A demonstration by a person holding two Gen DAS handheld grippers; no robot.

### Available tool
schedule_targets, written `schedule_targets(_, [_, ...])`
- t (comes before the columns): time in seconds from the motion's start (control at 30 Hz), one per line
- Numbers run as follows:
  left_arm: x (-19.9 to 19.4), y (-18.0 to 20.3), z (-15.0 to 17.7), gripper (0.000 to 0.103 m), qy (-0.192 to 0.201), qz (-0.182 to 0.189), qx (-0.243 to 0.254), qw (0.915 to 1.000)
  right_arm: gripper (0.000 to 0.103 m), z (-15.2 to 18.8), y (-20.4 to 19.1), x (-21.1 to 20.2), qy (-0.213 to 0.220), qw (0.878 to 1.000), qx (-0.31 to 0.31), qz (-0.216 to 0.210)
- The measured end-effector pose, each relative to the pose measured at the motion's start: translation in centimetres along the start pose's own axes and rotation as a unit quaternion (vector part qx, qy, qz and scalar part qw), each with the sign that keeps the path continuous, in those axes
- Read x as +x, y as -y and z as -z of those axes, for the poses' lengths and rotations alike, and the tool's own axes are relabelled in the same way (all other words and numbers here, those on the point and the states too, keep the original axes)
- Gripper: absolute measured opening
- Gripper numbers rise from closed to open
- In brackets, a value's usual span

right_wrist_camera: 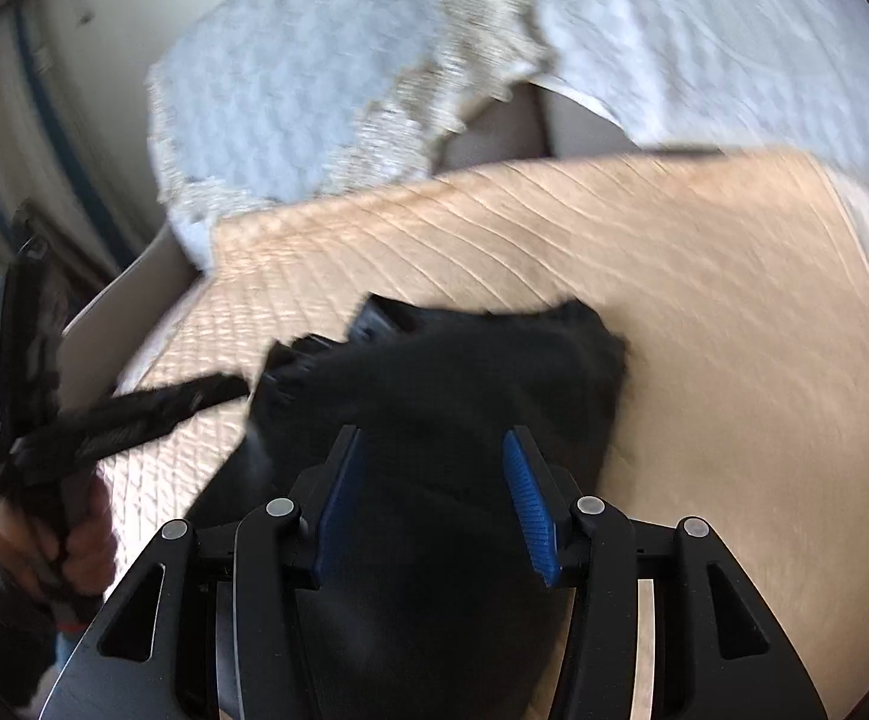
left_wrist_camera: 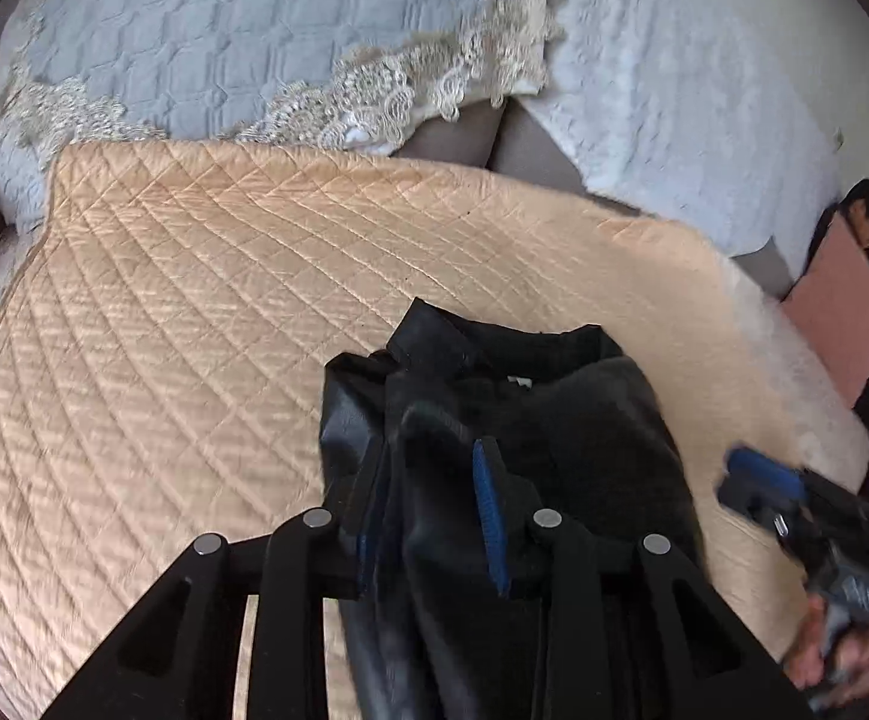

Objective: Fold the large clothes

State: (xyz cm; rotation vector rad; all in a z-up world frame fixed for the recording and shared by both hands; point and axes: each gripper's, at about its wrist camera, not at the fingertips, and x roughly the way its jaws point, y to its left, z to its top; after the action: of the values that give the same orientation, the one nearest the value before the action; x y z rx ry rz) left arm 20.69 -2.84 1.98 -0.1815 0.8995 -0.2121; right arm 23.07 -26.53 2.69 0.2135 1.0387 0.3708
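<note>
peach quilted bedspread [left_wrist_camera: 206, 324] carries the crumpled black garment [left_wrist_camera: 554, 420]. left gripper [left_wrist_camera: 428, 510] seems clenched on a fold of it, its contact murky; right gripper [right_wrist_camera: 434, 504] is released, blurred cloth beneath hiding its lower edge.

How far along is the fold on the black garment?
Done: the black garment lies bunched in a compact heap on the peach quilt. In hand: fabric sits between the left tongs; the right tongs hang open above it. Left: whether more folds are needed can't be told; the heap looks rumpled, not flat.
</note>
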Motion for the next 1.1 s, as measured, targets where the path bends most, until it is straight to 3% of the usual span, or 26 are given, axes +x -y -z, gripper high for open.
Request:
schedule_targets(0.07, [-2.1, -0.5, 2.1, 0.042, 0.004, 0.009, -0.002, 0.9999, 0.049, -1.3, -1.3, 1.1, -0.013, 0.999, -0.042, -0.014])
schedule_targets(0.23, [-4.1, -0.3, 6.9, 0.044, -0.022, 0.035, -0.008, 0.9991, 0.049, -3.0, -6.0, 5.4, -0.058, 0.986, -0.148, -0.053])
schedule_targets(0.33, [-3.7, -0.3, 8.8, 0.044, -0.028, 0.021, -0.012, 0.9993, 0.049, -2.7, -8.1, 8.6, -0.093, 0.976, -0.195, -0.040])
schedule_targets(0.4, [-3.0, -0.9, 9.6, 0.044, -0.033, 0.021, -0.029, 0.9988, 0.049, -2.2, -8.9, 11.3, -0.109, 0.968, -0.227, -0.004])
schedule_targets(0.53, [-2.7, -1.9, 10.1, 0.045, -0.025, 0.020, -0.056, 0.9979, 0.049, -2.4, -8.0, 14.5, -0.121, 0.973, -0.199, -0.004])
schedule_targets(0.8, [-2.1, -1.6, 11.2, 0.047, 0.015, 0.003, -0.038, 0.9992, 0.050, -2.6, -8.3, 16.2, -0.136, 0.970, -0.204, 0.001])
schedule_targets(0.9, [-2.1, -1.7, 11.0, 0.048, 0.014, 0.004, -0.036, 0.9992, 0.050, -3.2, -8.2, 14.5, -0.124, 0.974, -0.190, 0.003])
schedule_targets(1.03, [-2.4, -1.6, 11.4, 0.048, 0.015, 0.000, -0.030, 0.9994, 0.050, -3.3, -7.6, 9.2, -0.070, 0.985, -0.158, -0.001])
schedule_targets(1.07, [-2.5, -1.6, 11.4, 0.048, 0.015, 0.000, -0.032, 0.9994, 0.047, -2.9, -7.2, 8.3, -0.065, 0.986, -0.154, 0.013])
schedule_targets(1.1, [-2.4, -1.7, 11.5, 0.048, 0.015, 0.000, -0.033, 0.9993, 0.035, -2.7, -6.8, 8.1, -0.069, 0.986, -0.149, 0.022])
